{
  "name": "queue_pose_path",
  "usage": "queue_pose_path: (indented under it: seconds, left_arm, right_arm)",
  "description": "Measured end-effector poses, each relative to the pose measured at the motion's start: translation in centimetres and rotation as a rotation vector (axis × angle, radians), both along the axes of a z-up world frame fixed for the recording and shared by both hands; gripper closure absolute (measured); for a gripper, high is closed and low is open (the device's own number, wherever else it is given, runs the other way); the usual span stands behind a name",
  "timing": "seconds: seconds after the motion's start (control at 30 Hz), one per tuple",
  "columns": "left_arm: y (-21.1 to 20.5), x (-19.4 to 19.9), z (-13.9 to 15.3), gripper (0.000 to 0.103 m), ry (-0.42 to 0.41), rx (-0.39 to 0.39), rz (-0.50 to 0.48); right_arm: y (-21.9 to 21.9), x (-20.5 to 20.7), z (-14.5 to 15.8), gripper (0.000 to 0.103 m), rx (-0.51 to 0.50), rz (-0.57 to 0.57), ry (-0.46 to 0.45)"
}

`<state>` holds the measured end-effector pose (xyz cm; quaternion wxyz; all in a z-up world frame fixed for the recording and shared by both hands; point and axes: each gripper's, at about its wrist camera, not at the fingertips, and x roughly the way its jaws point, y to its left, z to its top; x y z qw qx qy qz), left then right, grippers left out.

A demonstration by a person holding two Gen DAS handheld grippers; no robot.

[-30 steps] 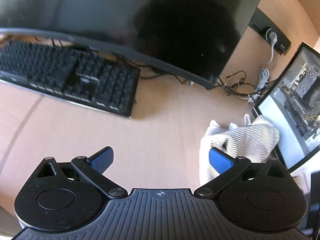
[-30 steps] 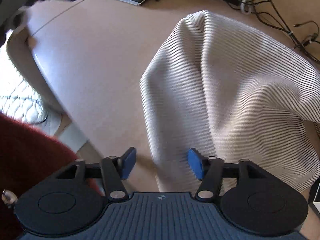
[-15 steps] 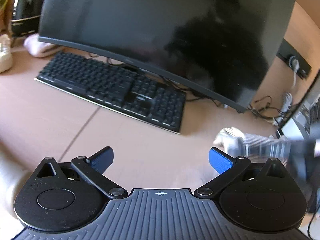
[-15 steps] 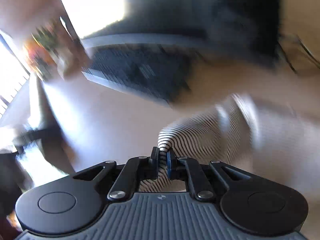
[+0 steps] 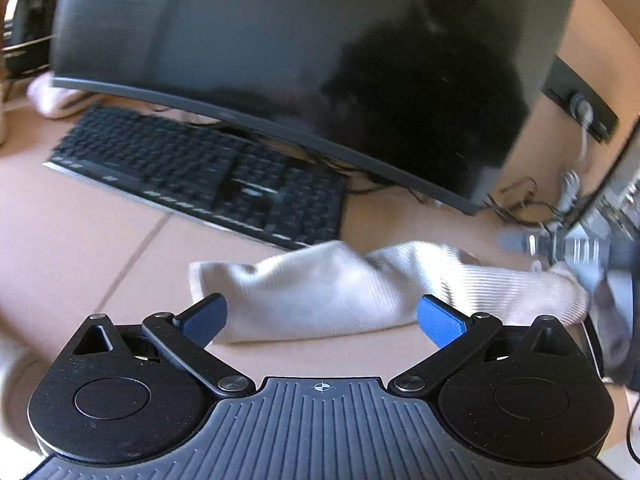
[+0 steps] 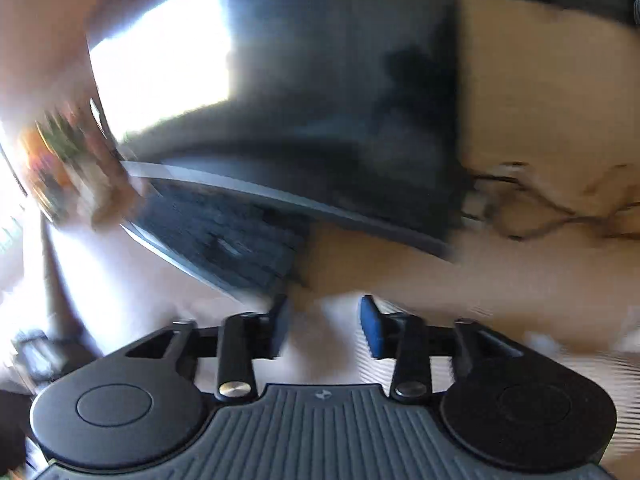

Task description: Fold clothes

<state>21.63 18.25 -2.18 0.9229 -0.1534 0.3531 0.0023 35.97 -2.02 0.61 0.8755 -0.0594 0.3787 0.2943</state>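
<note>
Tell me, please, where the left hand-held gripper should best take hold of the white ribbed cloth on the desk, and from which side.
I would grip the near left corner of the white ribbed cloth, coming from above and in front. That corner lies flat on the tan wooden desk, free of the black keyboard, and close before the open left hand-held gripper. The cloth's right end is bunched.

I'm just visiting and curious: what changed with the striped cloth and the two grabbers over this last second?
The right gripper pinched the striped garment, dragged it leftward across the desk toward the keyboard, and its jaws are now opening, fabric lying between them. The left gripper stayed wide open, holding nothing. Monitor and keyboard stayed put.
</note>
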Motion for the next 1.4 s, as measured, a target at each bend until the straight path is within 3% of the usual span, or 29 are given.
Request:
queue_pose_path:
  seconds: [0.1, 0.23, 0.4, 0.43, 0.5, 0.67, 0.77, 0.87, 0.93, 1.03, 1.1, 1.17, 1.23, 1.3, 1.4]
  left_arm:
    - [-2.5, 1.7, -0.1, 0.000, -0.001, 0.004, -0.085]
    - [-6.4, 3.4, -0.3, 0.000, -0.005, 0.005, -0.211]
    - [-10.4, 4.9, -0.9, 0.000, 0.002, 0.008, -0.321]
    - [-11.0, 5.2, -1.0, 0.000, 0.006, 0.008, -0.338]
    - [-11.9, 5.5, -1.3, 0.000, 0.013, 0.007, -0.356]
    - [-13.1, 6.3, -1.7, 0.000, 0.027, 0.003, -0.373]
    - [-13.1, 6.9, -2.6, 0.000, 0.036, -0.016, -0.371]
    - [-13.6, 7.6, -4.3, 0.000, 0.065, -0.054, -0.390]
    - [-14.9, 8.0, -5.5, 0.000, 0.106, -0.100, -0.457]
    - [-17.3, 7.9, -6.4, 0.000, 0.132, -0.166, -0.607]
    - [-17.9, 7.4, -6.1, 0.000, 0.108, -0.160, -0.661]
    - [-17.1, 7.2, -5.9, 0.000, 0.083, -0.164, -0.669]
    - [-15.5, 7.6, -6.1, 0.000, 0.092, -0.170, -0.617]
    - [-12.6, 8.2, -6.3, 0.000, 0.102, -0.183, -0.525]
    - [-8.9, 8.9, -6.4, 0.000, 0.117, -0.208, -0.407]
  right_arm:
    - [-3.0, -2.7, -2.1, 0.046, -0.169, 0.007, -0.005]
    - [-7.1, -5.8, -5.5, 0.045, -0.332, -0.064, 0.024]
    - [-13.3, -6.9, -9.3, 0.045, -0.201, -0.294, 0.243]
    - [-13.8, -7.2, -10.1, 0.039, -0.152, -0.318, 0.287]
    - [-12.8, -8.5, -10.3, 0.036, -0.092, -0.270, 0.297]
    - [-10.2, -9.1, -9.7, 0.039, 0.087, -0.074, 0.419]
    - [-11.3, -8.4, -6.6, 0.039, 0.117, -0.072, 0.321]
    - [-14.2, -6.0, -3.8, 0.039, 0.085, -0.210, 0.165]
    - [-15.1, -3.7, -3.7, 0.039, 0.053, -0.288, 0.107]
    - [-15.9, -1.3, -6.5, 0.044, 0.055, -0.395, 0.174]
    - [-15.9, -1.8, -8.6, 0.045, 0.041, -0.454, 0.226]
    - [-15.8, -3.2, -10.3, 0.045, 0.032, -0.494, 0.260]
    - [-16.0, -5.9, -10.5, 0.045, 0.042, -0.527, 0.258]
    - [-14.9, -8.7, -9.0, 0.045, -0.036, -0.486, 0.195]
    - [-11.7, -13.3, -6.7, 0.045, -0.200, -0.222, 0.062]
